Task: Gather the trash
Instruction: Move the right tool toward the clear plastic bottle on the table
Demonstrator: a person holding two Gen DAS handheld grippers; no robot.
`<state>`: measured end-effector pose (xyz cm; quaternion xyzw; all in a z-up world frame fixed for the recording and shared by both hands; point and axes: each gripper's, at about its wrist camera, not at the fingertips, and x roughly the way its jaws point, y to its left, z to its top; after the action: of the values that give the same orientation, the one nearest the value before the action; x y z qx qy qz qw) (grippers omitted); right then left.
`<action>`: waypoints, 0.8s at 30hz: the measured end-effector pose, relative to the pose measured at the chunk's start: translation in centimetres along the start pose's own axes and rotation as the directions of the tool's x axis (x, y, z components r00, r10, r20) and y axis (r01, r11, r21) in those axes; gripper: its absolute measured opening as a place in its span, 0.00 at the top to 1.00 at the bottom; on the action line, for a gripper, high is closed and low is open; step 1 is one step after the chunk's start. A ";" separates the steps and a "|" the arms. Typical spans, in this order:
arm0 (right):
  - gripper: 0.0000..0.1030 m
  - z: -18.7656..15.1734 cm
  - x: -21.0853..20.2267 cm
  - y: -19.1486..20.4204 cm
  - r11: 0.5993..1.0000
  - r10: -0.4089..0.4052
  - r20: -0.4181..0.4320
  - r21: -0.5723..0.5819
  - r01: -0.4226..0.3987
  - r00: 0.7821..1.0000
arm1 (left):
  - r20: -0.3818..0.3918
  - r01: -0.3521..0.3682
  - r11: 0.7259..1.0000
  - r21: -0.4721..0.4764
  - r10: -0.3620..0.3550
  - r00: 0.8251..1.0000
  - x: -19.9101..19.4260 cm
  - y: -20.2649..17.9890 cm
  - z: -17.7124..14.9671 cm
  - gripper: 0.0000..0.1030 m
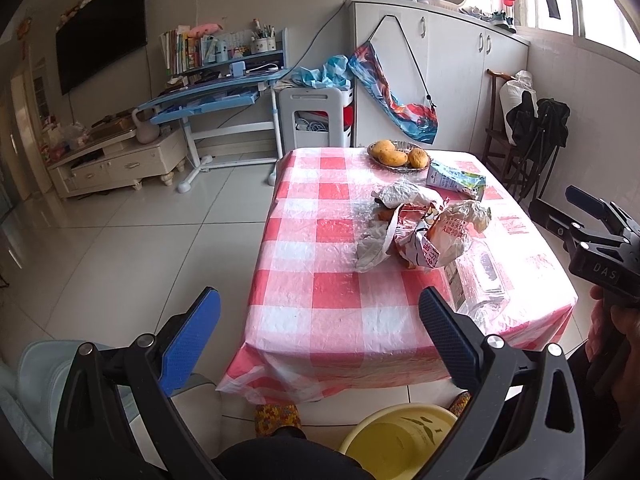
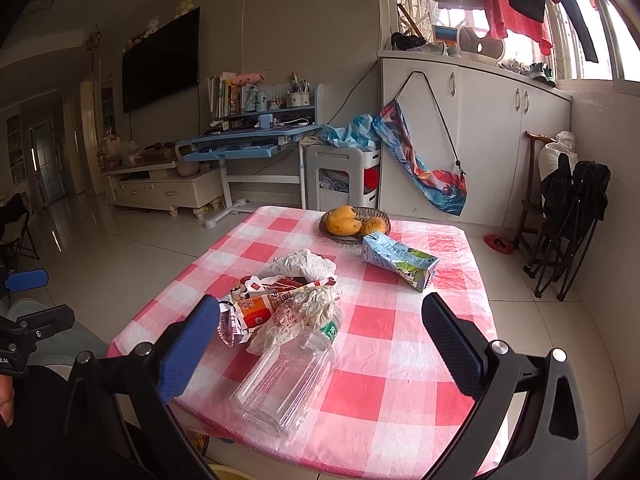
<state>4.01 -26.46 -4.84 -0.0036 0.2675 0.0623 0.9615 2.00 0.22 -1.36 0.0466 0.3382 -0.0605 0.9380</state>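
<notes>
We hold our left gripper (image 1: 316, 336) off the near left corner of the table (image 1: 320, 208), its blue-padded fingers (image 1: 188, 340) spread wide with nothing between them. Our right gripper (image 2: 320, 352) is just as wide and empty, hovering above the near edge of the red-and-white checked tablecloth (image 2: 360, 392). Almost directly between its fingers, though lower and not touched by either, lies a clear plastic bottle (image 2: 284, 380) on its side, its green-labelled neck pointing away from us toward the pile of rubbish. That pile sits near the middle of the table: a crumpled white paper wrapper (image 2: 302, 264) at the back, a red and orange printed snack bag (image 2: 256, 308) in front of it, and a wrinkled thin plastic bag (image 2: 308, 308) resting against the bottle's neck. Farther off and to the right, well apart from the heap, a light blue milk carton (image 2: 400, 260) lies tipped over, just beside a woven basket (image 2: 380, 216) holding mangoes (image 2: 344, 220) at the far edge. In the left wrist view we see a yellow bucket (image 1: 396, 440) on the floor below the near edge of the table, close to our knees, and the right gripper's black body (image 1: 596, 248) off to the right.
</notes>
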 end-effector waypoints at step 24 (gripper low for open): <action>0.06 -2.0 1.3 2.6 0.998 0.023 -0.102 -0.057 -0.029 0.994 | -0.002 0.003 1.000 -0.020 -0.003 1.000 -0.2 1.0 0.1 0.07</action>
<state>3.79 -23.82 -7.13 -0.0313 0.3142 0.0822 0.9453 2.05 1.20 -1.07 0.0366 0.3400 -0.0584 0.9379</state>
